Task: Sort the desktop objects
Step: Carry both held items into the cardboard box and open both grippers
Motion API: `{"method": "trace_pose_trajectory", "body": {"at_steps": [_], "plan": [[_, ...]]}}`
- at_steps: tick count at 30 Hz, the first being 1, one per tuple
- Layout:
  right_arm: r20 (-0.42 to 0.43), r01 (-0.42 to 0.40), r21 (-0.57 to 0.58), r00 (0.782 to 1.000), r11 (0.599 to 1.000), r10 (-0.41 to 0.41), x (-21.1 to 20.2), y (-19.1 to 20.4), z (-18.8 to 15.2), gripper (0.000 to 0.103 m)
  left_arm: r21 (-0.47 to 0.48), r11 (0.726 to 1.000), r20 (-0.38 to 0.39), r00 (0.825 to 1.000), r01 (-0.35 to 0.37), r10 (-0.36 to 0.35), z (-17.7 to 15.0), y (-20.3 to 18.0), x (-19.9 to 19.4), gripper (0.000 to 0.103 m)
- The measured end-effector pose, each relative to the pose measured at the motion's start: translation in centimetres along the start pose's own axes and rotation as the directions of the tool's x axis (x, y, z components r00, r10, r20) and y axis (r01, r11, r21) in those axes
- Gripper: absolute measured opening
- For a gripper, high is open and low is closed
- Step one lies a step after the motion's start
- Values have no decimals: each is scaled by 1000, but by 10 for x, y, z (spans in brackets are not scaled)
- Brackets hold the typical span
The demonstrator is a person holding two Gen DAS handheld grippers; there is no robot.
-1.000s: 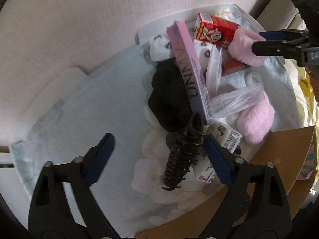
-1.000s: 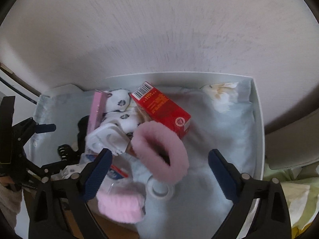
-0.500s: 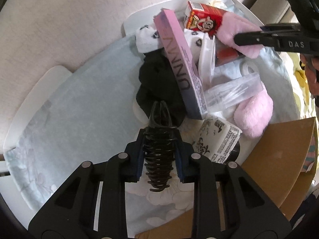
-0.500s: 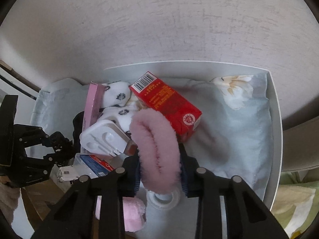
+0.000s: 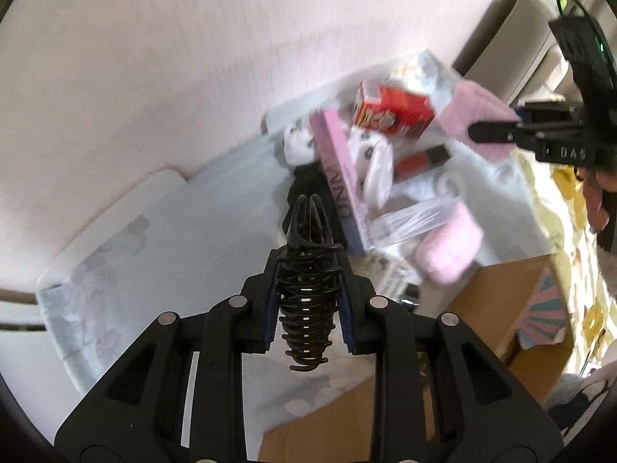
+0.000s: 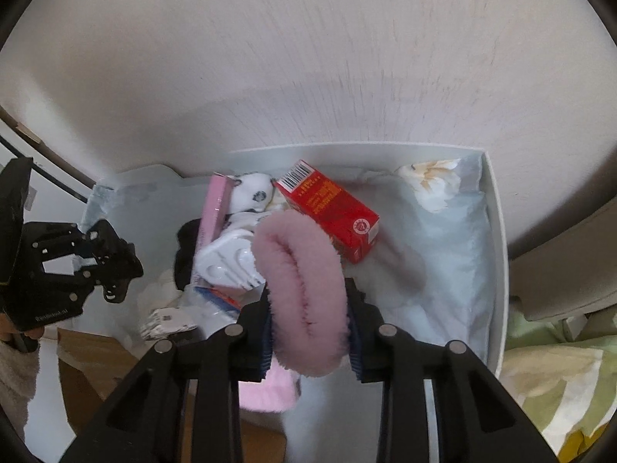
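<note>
The left tool (image 5: pixel 308 310) is clamped on a black plastic claw hair clip with interlocking teeth (image 5: pixel 308 285), its blue pads pressing the clip's two sides; the clip stands lengthwise between them, its pointed end reaching out past the fingertips, clear of the pale blue floral cloth (image 5: pixel 173 239) below. The right tool (image 6: pixel 308 322) is clamped on a fluffy pink fabric ring (image 6: pixel 299 285), squeezed into a narrow loop that rises up out of the pads. From the left wrist view the right tool (image 5: pixel 497 131) shows at the upper right with the pink ring (image 5: pixel 476 115) in its grip. The cloth lines a white shallow tray (image 6: pixel 495 231). In the tray lie a red cardboard carton with a barcode (image 6: pixel 331 208), a long pink flat box (image 5: pixel 339 177), a white sock with black panda prints (image 6: pixel 252 193), a black bundle of fabric (image 6: pixel 183 254), a white moulded plastic piece (image 6: pixel 227 262) and a second pink fluffy piece (image 5: pixel 449 254). A brown cardboard box (image 5: pixel 501 301) sits just beside the tray's near edge
</note>
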State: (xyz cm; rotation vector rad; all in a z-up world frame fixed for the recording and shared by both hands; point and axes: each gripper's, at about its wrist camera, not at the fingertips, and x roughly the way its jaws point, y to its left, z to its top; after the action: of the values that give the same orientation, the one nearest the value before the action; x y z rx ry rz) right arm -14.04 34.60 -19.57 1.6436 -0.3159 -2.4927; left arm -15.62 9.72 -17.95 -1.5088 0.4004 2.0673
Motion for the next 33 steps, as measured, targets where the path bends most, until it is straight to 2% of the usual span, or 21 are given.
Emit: {"method": "trace_pose_trajectory", "body": {"at_steps": [3, 6, 11, 15, 18, 20, 23, 26, 29, 33], "plan": [[37, -7, -8, 999, 1000, 8, -29, 17, -4, 29, -18, 1000, 52, 999, 2, -1, 4, -5, -32, 23], [69, -20, -25, 997, 999, 22, -67, 27, -12, 29, -23, 1000, 108, 994, 13, -11, -8, -15, -72, 23], [96, -44, -56, 994, 997, 49, -112, 53, -37, 29, 4, 1000, 167, 986, 9, -10, -43, -37, -128, 23], [89, -54, -74, 994, 996, 61, -127, 77, -67, 29, -14, 999, 181, 983, 32, -28, -74, -51, -144, 23], [69, -58, -89, 996, 994, 65, -127, 92, -92, 29, -68, 998, 177, 984, 5, 7, -101, -61, -133, 23], [50, -54, -97, 997, 994, 59, -121, 101, -107, 29, -107, 994, 160, 987, 32, -15, -118, -67, -117, 23], [5, -78, -88, 997, 993, 79, -104, 111, -134, 29, -129, 992, 117, 993, 5, 10, -141, -76, -98, 23], [-37, -95, -69, 995, 993, 93, -92, 117, -156, 29, -145, 989, 81, 997, 3, 9, -159, -80, -78, 23], [-84, -72, -75, 994, 995, 66, -73, 120, -175, 29, -158, 987, 49, 999, -6, 14, -174, -79, -61, 23], [-116, -94, -52, 989, 994, 87, -60, 121, -190, 29, -173, 985, 23, 1000, -11, 15, -183, -75, -47, 23]]}}
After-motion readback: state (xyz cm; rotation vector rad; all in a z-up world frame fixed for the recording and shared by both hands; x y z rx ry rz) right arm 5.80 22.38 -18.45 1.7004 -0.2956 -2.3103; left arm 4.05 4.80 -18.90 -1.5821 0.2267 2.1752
